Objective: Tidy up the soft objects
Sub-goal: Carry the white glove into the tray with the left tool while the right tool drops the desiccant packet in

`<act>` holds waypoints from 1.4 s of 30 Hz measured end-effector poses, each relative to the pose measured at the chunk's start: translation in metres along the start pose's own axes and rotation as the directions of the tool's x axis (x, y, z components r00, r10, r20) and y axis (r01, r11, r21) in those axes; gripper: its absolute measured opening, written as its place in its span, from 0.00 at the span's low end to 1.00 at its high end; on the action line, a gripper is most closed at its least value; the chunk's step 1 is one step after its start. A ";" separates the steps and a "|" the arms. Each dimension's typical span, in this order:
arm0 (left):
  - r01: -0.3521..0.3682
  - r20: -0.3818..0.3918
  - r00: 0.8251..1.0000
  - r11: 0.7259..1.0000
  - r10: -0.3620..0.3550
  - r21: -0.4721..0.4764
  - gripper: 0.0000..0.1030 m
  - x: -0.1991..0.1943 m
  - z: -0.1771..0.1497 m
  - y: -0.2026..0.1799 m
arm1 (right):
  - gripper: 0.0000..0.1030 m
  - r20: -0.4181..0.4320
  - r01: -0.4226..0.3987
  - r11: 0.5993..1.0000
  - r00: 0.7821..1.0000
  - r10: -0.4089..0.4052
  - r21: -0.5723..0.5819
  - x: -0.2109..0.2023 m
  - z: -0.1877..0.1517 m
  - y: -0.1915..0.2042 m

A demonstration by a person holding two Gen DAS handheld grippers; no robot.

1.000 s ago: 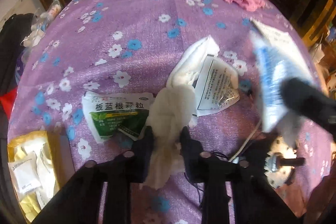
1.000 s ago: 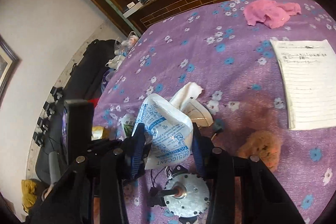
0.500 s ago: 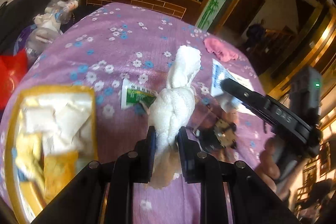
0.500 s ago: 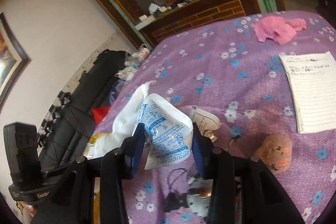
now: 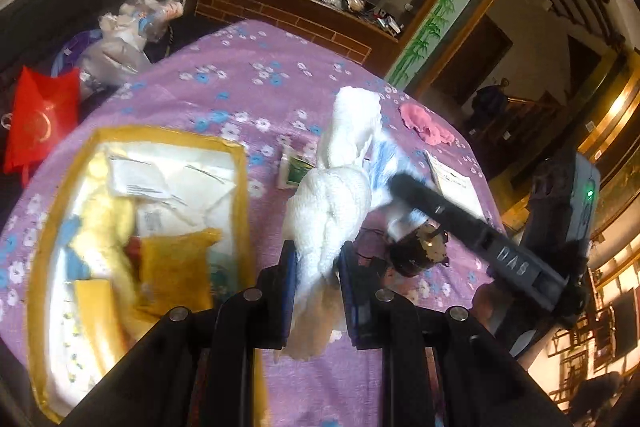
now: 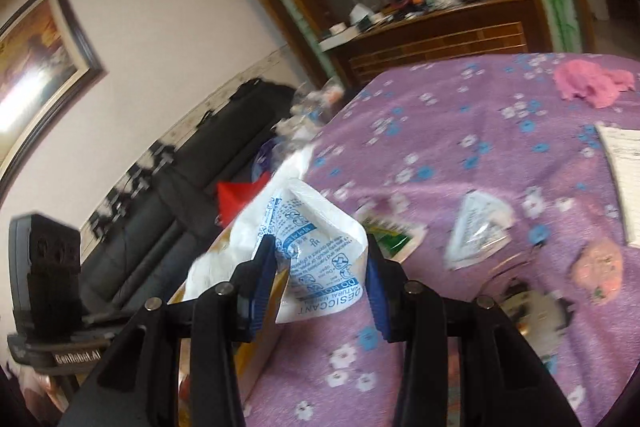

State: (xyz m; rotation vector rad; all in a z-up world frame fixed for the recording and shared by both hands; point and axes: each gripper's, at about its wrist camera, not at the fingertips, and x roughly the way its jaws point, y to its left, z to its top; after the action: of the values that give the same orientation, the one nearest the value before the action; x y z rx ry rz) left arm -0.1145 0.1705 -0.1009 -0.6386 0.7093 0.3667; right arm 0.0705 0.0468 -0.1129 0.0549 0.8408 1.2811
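My left gripper [image 5: 317, 263] is shut on a white cloth [image 5: 332, 203] and holds it above the purple flowered tablecloth, just right of a yellow-rimmed box [image 5: 240, 187] with several soft packets and cloths in it. My right gripper [image 6: 320, 259] is shut on a white and blue desiccant bag [image 6: 316, 247], lifted near the box's corner [image 6: 260, 347]. The right gripper [image 5: 400, 187] also shows in the left wrist view, to the right of the cloth. The left gripper's body [image 6: 44, 267] shows at the left of the right wrist view.
On the cloth lie a green and white sachet [image 6: 392, 235], a clear triangular packet [image 6: 478, 227], a brown fuzzy ball [image 6: 598, 267], a metal motor with wires [image 5: 420, 251], a lined notepad [image 6: 624, 171] and a pink cloth [image 6: 592, 87]. A dark sofa stands beyond the table's left edge.
Both grippers rose and swung left with their loads, from over the middle of the table toward the yellow-rimmed box. The box has come into full view under the left gripper.
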 end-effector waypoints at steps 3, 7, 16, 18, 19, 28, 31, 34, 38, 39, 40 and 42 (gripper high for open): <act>-0.013 0.009 1.000 0.999 0.013 -0.029 0.20 -0.008 -0.003 0.013 | 0.40 -0.033 -0.014 1.000 0.999 0.013 -0.013 0.010 -0.008 0.007; -0.031 0.018 0.999 0.998 0.032 -0.063 0.20 -0.012 -0.006 0.033 | 0.40 -0.050 -0.037 0.999 0.998 0.036 -0.013 0.014 -0.014 0.008; -0.007 0.093 0.995 0.991 0.020 -0.137 0.20 -0.048 0.001 0.068 | 0.40 -0.032 -0.046 0.998 0.998 0.045 -0.034 0.011 -0.019 0.018; -0.036 0.095 0.994 0.989 0.050 -0.141 0.20 -0.051 0.002 0.075 | 0.40 -0.054 -0.061 0.998 0.997 0.060 -0.018 0.012 -0.015 0.024; -0.048 0.093 0.994 0.988 0.062 -0.144 0.20 -0.050 0.003 0.079 | 0.40 -0.074 -0.073 0.997 0.995 0.072 -0.009 0.017 -0.014 0.028; -0.218 0.030 0.974 0.968 0.223 -0.121 0.21 -0.025 -0.005 0.104 | 0.40 -0.197 -0.067 0.998 0.978 0.070 0.021 0.106 -0.017 0.076; -0.278 0.007 0.960 0.957 0.280 -0.084 0.24 -0.013 -0.013 0.105 | 0.41 -0.212 -0.039 0.999 0.977 0.033 -0.024 0.123 -0.028 0.080; -0.323 0.012 0.946 0.945 0.324 -0.053 0.37 -0.003 -0.018 0.105 | 0.43 -0.218 -0.035 0.998 0.976 0.021 -0.060 0.131 -0.031 0.081; -0.324 0.050 0.944 0.944 0.327 -0.061 0.60 -0.003 -0.018 0.103 | 0.57 -0.205 -0.054 0.998 0.978 0.045 -0.040 0.125 -0.032 0.076; -0.317 0.067 0.944 0.945 0.322 -0.076 0.67 -0.006 -0.018 0.103 | 0.61 -0.195 -0.060 0.998 0.979 0.052 -0.035 0.123 -0.031 0.076; -0.313 0.079 0.944 0.946 0.320 -0.090 0.71 -0.009 -0.018 0.104 | 0.66 -0.180 -0.066 0.997 0.982 0.059 -0.032 0.118 -0.029 0.075; -0.304 0.100 0.944 0.945 0.316 -0.117 0.72 -0.015 -0.016 0.105 | 0.67 -0.156 -0.065 0.997 0.986 0.058 -0.043 0.112 -0.027 0.077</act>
State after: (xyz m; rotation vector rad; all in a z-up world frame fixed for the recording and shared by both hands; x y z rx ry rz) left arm -0.1871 0.2372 -0.1430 -0.5945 0.6818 0.7303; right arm -0.0036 0.1567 -0.1530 -0.0580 0.9466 1.3759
